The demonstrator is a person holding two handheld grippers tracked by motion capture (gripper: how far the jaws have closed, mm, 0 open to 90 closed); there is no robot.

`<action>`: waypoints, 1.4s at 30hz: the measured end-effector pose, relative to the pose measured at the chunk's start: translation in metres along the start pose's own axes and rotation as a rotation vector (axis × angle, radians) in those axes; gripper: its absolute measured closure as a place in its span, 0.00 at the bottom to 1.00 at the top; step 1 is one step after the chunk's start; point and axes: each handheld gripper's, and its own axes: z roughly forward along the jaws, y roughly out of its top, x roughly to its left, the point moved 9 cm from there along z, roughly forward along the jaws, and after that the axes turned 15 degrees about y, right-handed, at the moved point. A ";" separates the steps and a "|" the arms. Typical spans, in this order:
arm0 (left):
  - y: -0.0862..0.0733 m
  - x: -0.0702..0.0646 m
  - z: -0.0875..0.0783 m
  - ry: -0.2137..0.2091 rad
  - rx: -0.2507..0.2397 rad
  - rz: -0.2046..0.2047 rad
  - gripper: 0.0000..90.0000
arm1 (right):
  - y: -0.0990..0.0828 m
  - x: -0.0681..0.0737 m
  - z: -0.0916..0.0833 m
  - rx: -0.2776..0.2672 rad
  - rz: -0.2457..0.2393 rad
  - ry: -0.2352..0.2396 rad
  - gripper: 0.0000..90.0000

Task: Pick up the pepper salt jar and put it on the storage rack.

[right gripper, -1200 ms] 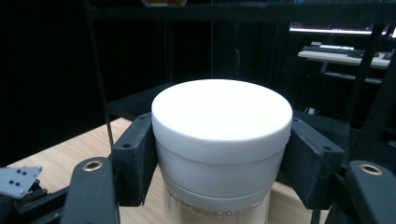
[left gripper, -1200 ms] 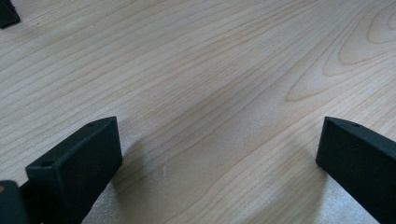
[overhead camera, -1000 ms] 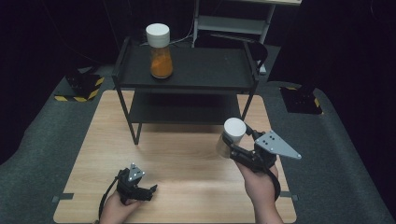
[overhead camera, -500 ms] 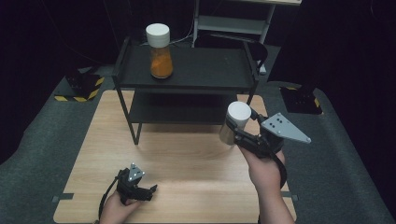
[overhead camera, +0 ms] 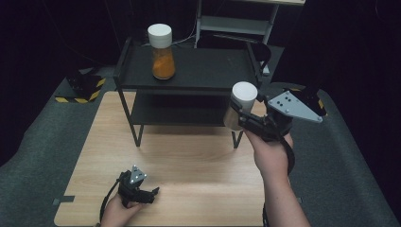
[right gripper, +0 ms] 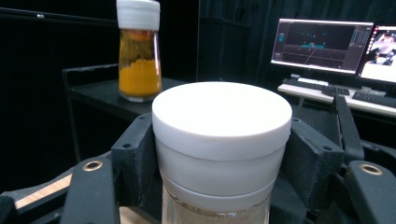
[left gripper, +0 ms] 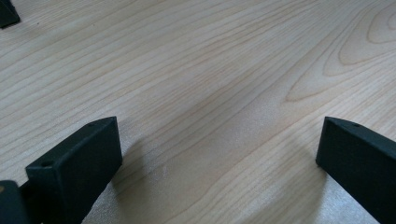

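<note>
Right gripper (overhead camera: pixel 242 119) has lifted its clamped white-capped jar (overhead camera: pixel 240 105) to shelf (overhead camera: pixel 198 71) height; next, forward beside the orange jar (overhead camera: pixel 162 51). Left gripper (overhead camera: pixel 151 194) rests open, empty.

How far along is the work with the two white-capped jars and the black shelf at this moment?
Looks done: the orange-filled jar stands upright on the shelf's top tier. In hand: the right gripper is clamped around a second white-capped jar, held in the air near the shelf's right front corner. Likely left: setting it on the shelf and letting go. The left gripper rests open on the table.
</note>
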 end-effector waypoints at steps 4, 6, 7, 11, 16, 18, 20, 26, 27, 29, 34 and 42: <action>0.000 0.000 0.000 0.000 0.000 0.000 0.00 | 0.012 -0.003 0.008 -0.001 -0.003 -0.008 0.38; 0.000 0.000 0.000 0.000 0.000 0.000 0.00 | 0.015 -0.003 0.009 -0.001 -0.003 -0.008 0.38; 0.000 0.000 0.000 0.000 0.000 0.001 0.00 | 0.019 -0.004 0.012 -0.004 -0.002 -0.011 0.38; 0.000 0.000 0.000 -0.001 0.001 0.001 0.00 | 0.029 -0.008 0.021 -0.005 0.002 -0.009 0.38; 0.000 0.000 0.000 0.000 0.001 0.001 0.00 | 0.037 -0.010 0.031 -0.016 0.015 -0.011 0.38; 0.000 0.000 0.000 0.000 0.001 0.001 0.00 | 0.043 -0.011 0.038 -0.016 0.017 -0.015 0.38; 0.000 0.000 0.000 0.000 0.001 0.001 0.00 | 0.045 -0.012 0.041 -0.015 0.019 -0.018 0.38; 0.000 0.000 0.000 -0.004 0.000 0.002 0.00 | 0.054 -0.018 0.055 -0.013 0.021 -0.030 0.38; 0.000 0.000 0.000 -0.004 0.000 0.001 0.00 | 0.056 -0.019 0.058 -0.007 0.014 -0.035 0.38; 0.000 0.000 0.000 -0.004 0.000 0.001 0.00 | 0.060 -0.021 0.062 0.000 0.010 -0.042 0.38; 0.000 0.000 0.000 -0.003 0.000 0.001 0.00 | 0.065 -0.031 0.072 -0.006 0.024 -0.056 0.38; 0.000 0.000 0.000 -0.004 0.000 0.001 0.00 | 0.069 -0.040 0.083 0.007 0.019 -0.074 0.38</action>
